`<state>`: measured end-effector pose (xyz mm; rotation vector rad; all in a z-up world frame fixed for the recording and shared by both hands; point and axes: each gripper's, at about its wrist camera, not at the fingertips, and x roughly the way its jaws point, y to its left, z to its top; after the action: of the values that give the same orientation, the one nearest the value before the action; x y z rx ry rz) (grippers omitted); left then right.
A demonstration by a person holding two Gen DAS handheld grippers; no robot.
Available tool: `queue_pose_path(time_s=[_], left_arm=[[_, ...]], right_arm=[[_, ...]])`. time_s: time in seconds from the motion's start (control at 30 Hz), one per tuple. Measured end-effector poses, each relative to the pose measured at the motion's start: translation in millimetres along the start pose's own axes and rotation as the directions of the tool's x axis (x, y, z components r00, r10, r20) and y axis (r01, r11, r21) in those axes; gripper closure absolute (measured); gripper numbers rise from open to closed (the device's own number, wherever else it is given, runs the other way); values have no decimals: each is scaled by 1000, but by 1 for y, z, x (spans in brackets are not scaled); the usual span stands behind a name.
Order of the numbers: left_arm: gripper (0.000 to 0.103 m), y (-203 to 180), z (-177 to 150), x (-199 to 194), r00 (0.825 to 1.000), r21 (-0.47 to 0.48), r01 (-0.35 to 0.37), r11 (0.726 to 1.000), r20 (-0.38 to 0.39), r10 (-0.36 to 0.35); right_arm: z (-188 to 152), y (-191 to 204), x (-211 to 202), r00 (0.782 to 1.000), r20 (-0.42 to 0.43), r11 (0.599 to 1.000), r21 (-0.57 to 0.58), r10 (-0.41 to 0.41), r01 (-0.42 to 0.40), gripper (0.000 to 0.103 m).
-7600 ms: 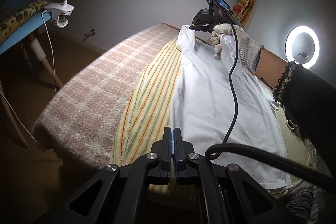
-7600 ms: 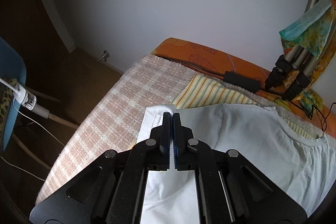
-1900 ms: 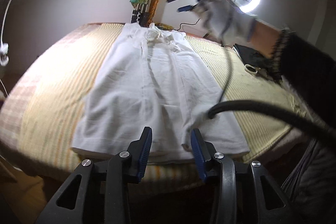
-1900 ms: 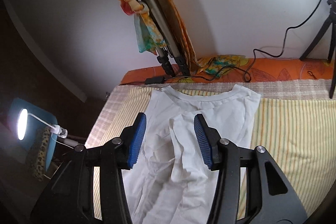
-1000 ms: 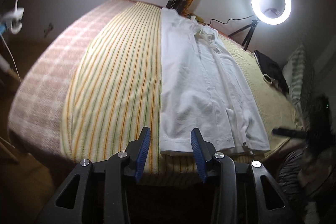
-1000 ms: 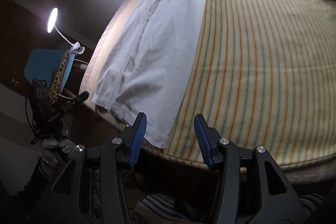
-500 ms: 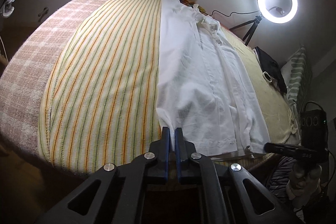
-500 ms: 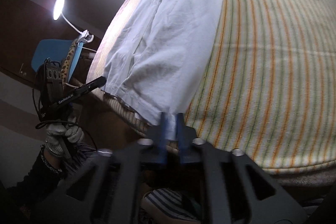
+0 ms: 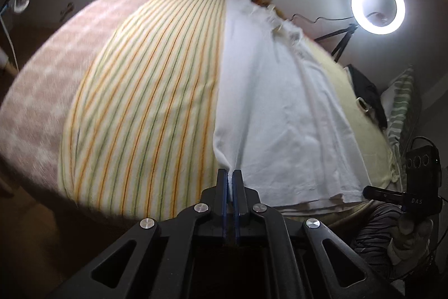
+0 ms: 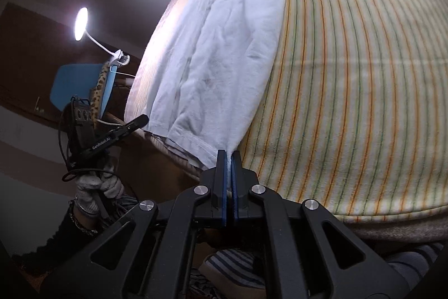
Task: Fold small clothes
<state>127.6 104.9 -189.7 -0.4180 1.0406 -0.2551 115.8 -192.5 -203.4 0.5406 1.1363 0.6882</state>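
Note:
A white T-shirt (image 9: 274, 102) lies lengthwise on the striped blanket (image 9: 145, 91), sides folded in, collar at the far end. My left gripper (image 9: 230, 175) is shut on the shirt's near left hem corner. My right gripper (image 10: 229, 156) is shut on the shirt's (image 10: 224, 41) near right hem corner. Each gripper shows in the other's view: the right one (image 9: 392, 194) at the right, the left one (image 10: 131, 125) at the left, both by the bed's near edge.
A ring light (image 9: 378, 9) on a tripod stands at the far right. A clip lamp (image 10: 82, 24) on a blue chair (image 10: 81, 86) stands left of the bed. A black bag (image 9: 366, 91) lies on the bed's right side. A pink checked cover (image 9: 56, 69) lies left.
Both grippers were open over the shirt's hem a second ago. They dropped to the near hem corners and shut on them, and now lift the corners slightly.

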Motion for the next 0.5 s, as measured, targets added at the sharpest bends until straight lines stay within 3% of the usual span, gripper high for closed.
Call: queue_pose_path(time_s=[0.17, 0.5], left_arm=[[103, -14, 5, -17, 999, 45, -3, 999, 53, 1], [103, -31, 32, -30, 994, 40, 49, 998, 96, -53]], right_arm=[[1, 3, -4, 999, 15, 999, 8, 31, -31, 99], [14, -8, -16, 990, 79, 989, 76, 118, -124, 99]])
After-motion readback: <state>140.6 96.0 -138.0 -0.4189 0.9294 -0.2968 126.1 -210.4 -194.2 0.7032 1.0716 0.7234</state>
